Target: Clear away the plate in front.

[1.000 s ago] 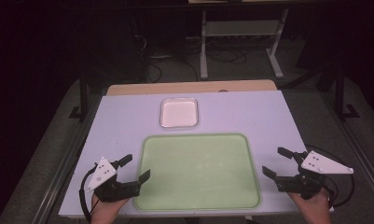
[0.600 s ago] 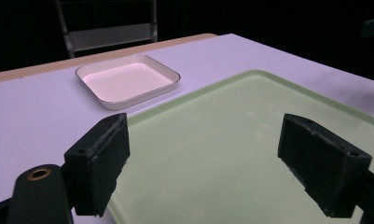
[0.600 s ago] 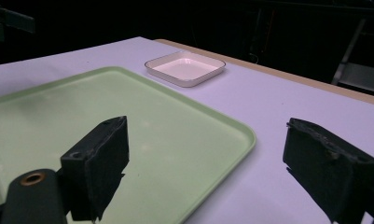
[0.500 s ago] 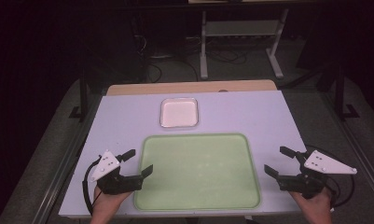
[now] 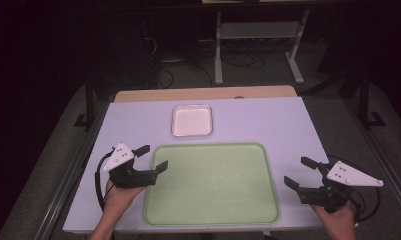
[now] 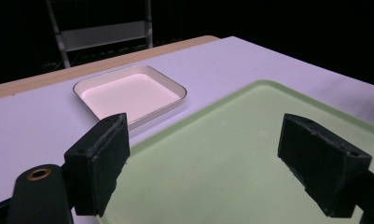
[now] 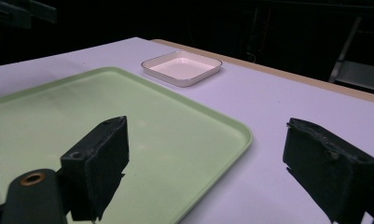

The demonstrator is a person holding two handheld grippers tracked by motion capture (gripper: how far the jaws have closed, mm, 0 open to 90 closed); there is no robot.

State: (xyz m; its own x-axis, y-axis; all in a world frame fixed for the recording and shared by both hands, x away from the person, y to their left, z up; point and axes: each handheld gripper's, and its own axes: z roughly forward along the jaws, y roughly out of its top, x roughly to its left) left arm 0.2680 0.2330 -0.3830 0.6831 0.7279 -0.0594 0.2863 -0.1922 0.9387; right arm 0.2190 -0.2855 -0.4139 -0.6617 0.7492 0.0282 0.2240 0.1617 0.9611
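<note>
Desk (image 5: 268, 120) — pale lilac top with a bare wooden strip along the far edge; I see it whole in the high view.

Green tray (image 5: 212, 182) — large, rounded corners, raised rim, lying flat on the near half of the desk between my two grippers. Nothing rests in it.

White dish (image 5: 192, 121) — small, square, shallow, thin dark rim, empty. It sits just beyond the green tray's far edge, left of centre, close to that edge but apart from it. In the left gripper view it lies ahead and to the left (image 6: 131, 93); in the right gripper view it lies far ahead past the tray (image 7: 182, 66).

Left gripper (image 5: 150, 159) — held in my left hand (image 5: 119, 195) at the tray's near-left corner. Fingers (image 6: 100, 158) spread wide, holding nothing; one hangs over the tray's left rim, the other over the desk just outside it. From its own camera I look across the green tray (image 6: 250, 154) toward the dish.

Right gripper (image 5: 300, 173) — held in my right hand (image 5: 333, 216) over bare desk, just off the tray's right edge. Fingers (image 7: 98, 163) wide apart, empty. From its own camera the tray's rim corner (image 7: 240, 135) lies between them, one finger over the tray, the other over the desk.

Background — a metal stand (image 5: 258, 45) and cables on the dark floor beyond the desk.
</note>
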